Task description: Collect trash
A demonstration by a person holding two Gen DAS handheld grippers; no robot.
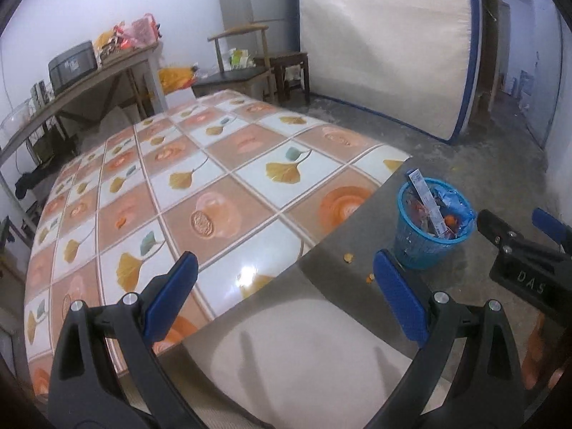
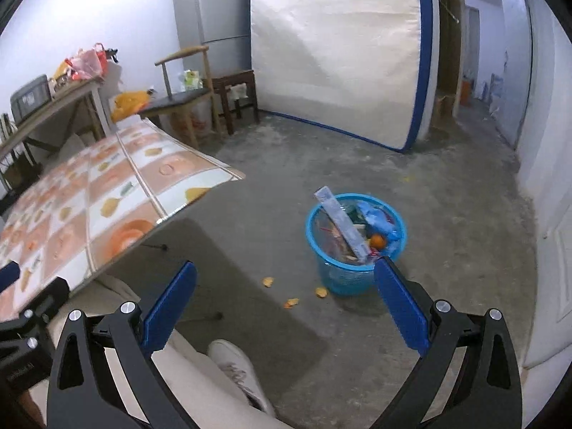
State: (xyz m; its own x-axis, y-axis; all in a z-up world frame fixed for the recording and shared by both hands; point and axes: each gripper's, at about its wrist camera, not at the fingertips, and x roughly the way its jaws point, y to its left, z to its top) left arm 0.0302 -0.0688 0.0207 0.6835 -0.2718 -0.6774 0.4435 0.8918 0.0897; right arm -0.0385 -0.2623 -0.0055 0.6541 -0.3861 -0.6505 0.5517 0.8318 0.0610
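Both our grippers, left point(image 1: 286, 293) and right point(image 2: 286, 304), gape released, nothing between them; blue wastebasket point(image 2: 354, 246) brims with trash, orange scraps point(image 2: 291, 302) beside it.

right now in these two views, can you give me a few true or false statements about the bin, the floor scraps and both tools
1. The blue bin stands on the floor beside the table. True.
2. The bin is empty. False: it is full of wrappers, with a long flat box sticking out.
3. Orange scraps lie on the floor near the bin. True.
4. The right tool grips a piece of trash. False: it is open, with nothing between its pads.
5. The left tool is open and holds nothing. True.
6. Trash covers the tabletop. False: no trash shows on the visible patterned top.
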